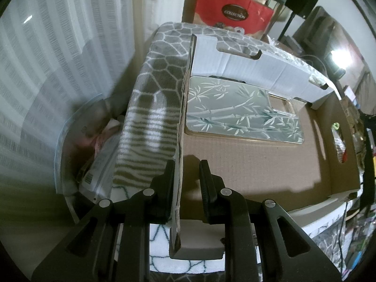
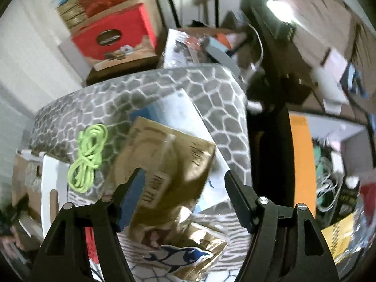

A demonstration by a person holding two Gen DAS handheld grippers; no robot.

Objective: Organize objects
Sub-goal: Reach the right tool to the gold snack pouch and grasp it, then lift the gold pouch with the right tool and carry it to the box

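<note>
the box [image 1: 258, 155] fills the middle of my left view, a glass tray [image 1: 235, 108] on its floor; my left gripper [image 1: 185, 188] pinches its wall. my right gripper [image 2: 183, 195], jaws wide and empty, hangs over the gold packet [image 2: 169, 159], lying diagonally at centre; green cord [image 2: 89, 155] left.

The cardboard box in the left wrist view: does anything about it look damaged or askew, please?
Yes: the cardboard box has a frayed, wavy side wall, which the left gripper straddles. The glass tray inside lies flat.
</note>
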